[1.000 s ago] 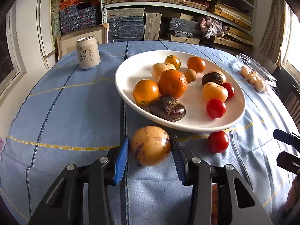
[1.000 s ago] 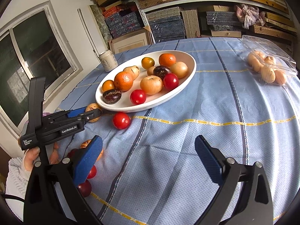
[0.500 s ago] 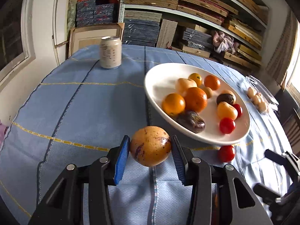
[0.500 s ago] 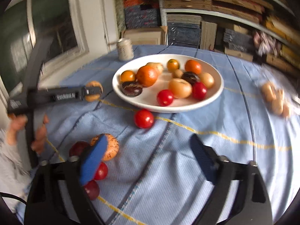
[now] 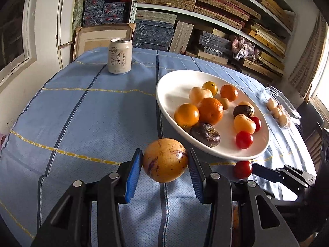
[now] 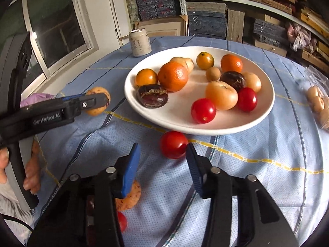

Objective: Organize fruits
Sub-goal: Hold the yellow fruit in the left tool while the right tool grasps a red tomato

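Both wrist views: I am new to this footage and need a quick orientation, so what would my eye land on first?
The speckled yellow fruit stands out, clamped in the left gripper above the blue tablecloth. Behind it to the right sits the white plate, heaped with oranges, tomatoes and dark fruit. A loose red tomato lies by the plate's near rim, just ahead of the open right gripper.

Left gripper (image 5: 165, 162) clamping a speckled yellow fruit (image 5: 165, 160) above the blue tablecloth (image 5: 86, 115); white plate (image 5: 170, 88) holding mixed fruit; red tomato (image 5: 242, 169) lying just beside its rim; what is probably the right gripper (image 5: 265, 171) showing beside it; drink can (image 5: 119, 56) standing behind
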Available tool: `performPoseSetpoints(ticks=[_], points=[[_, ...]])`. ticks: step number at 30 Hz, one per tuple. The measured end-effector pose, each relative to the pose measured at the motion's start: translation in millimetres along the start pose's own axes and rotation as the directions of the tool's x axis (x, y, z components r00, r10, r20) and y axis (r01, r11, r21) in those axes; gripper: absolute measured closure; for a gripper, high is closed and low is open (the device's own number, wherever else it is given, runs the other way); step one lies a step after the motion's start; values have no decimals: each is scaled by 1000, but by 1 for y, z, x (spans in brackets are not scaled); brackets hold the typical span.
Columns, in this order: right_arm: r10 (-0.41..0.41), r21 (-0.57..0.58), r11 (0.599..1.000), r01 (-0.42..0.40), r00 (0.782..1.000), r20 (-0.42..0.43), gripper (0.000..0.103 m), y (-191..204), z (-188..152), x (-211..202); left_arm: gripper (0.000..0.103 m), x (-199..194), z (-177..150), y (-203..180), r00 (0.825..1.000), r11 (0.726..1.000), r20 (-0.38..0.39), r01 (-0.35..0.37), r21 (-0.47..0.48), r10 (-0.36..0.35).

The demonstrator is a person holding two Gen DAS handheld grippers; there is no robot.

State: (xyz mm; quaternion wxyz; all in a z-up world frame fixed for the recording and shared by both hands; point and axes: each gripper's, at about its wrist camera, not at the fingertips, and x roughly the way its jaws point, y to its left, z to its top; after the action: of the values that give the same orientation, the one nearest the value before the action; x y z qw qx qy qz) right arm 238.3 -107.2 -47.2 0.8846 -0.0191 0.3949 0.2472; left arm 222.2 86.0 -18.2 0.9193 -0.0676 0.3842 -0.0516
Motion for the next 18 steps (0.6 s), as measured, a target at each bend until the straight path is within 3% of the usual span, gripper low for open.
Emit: performPoseSetpoints(ticks=[8,10,12,18], points=[[5,20,1000,-4,999,-41,61,-6,6,14,58,4,-3,-5,1000,1000,-13,-2,18,2],[13,28,1000,-11,998,-58,68,-7,7,18,58,6,-3,-6,1000,1000,-17,-3,21,3],[18,37,999,-16,998,-57,72,-9,7,19,58,7,-3,-7,1000,1000,-20,-3,22,4],[54,54,997,-52,998,-37,73,-15,3,11,58,6,-4,-8,1000,1000,-16,1,30,0]])
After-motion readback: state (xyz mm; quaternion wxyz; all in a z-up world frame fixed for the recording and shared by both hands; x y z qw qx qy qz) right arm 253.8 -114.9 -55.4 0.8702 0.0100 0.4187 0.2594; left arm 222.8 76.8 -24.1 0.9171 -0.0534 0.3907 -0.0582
